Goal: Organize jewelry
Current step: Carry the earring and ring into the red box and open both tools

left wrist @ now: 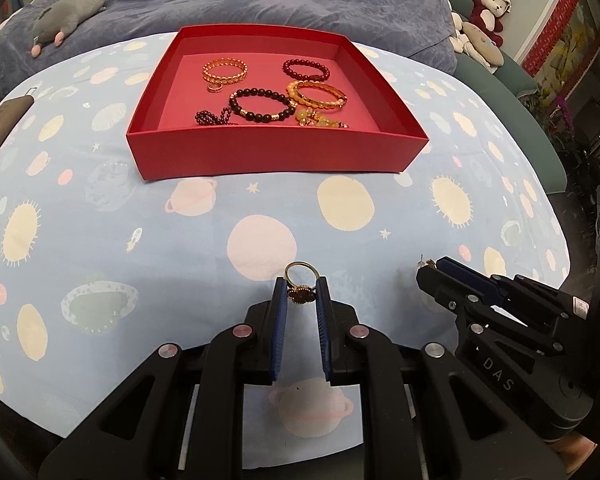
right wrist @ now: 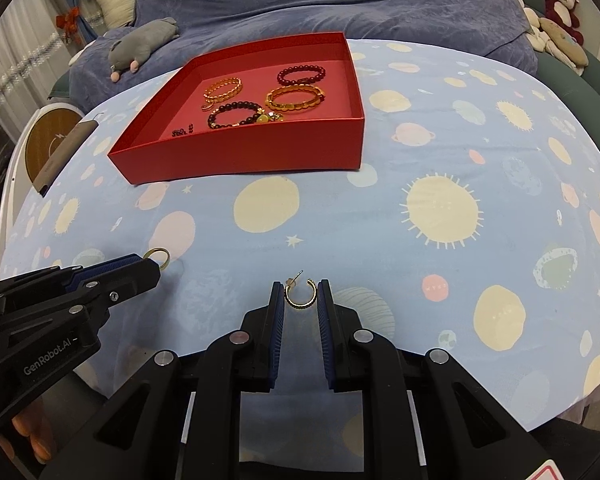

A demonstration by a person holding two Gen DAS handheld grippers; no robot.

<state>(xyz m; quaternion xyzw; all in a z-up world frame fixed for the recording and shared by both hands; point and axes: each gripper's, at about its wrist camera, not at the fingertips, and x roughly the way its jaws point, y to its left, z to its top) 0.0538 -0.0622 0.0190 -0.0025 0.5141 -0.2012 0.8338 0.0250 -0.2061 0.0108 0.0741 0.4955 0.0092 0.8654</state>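
Several bracelets already lie in red box. Left gripper clamps gold ring; right gripper clamps hoop earring, both above tabletop, short of box. Dropping both remains.

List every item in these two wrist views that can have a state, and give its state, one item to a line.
left gripper: shut on gold ring
right gripper: shut on gold hoop earring
red box: open, no lid
bracelets: lying inside box
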